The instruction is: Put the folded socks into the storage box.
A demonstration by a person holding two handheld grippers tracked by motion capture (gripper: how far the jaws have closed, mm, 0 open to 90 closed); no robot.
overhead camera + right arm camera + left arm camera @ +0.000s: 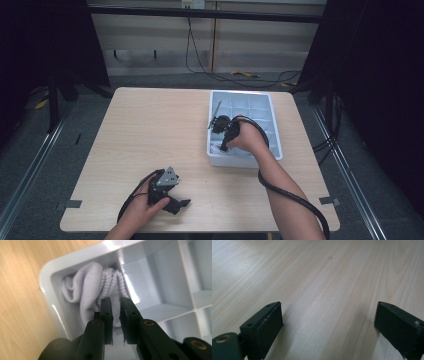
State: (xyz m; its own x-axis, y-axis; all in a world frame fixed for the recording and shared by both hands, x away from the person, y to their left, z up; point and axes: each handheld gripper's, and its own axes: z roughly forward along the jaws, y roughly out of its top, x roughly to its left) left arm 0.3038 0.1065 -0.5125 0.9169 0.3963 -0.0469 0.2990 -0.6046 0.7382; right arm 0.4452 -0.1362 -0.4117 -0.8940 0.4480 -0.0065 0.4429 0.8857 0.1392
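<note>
Wooden table (150, 135) on grey floor (85, 120); black cables (220, 75) beyond.

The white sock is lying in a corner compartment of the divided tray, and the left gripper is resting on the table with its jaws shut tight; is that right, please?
Not quite. The left gripper has its jaws wide apart, with bare table between them, as the left gripper view shows. The rest holds: the white sock does lie in a corner compartment of the divided tray, and that gripper rests on the table.

Left hand-held gripper (172, 192) low, jaws wide apart; right hand-held gripper (223, 136) angled downward, jaws narrowly parted.
</note>
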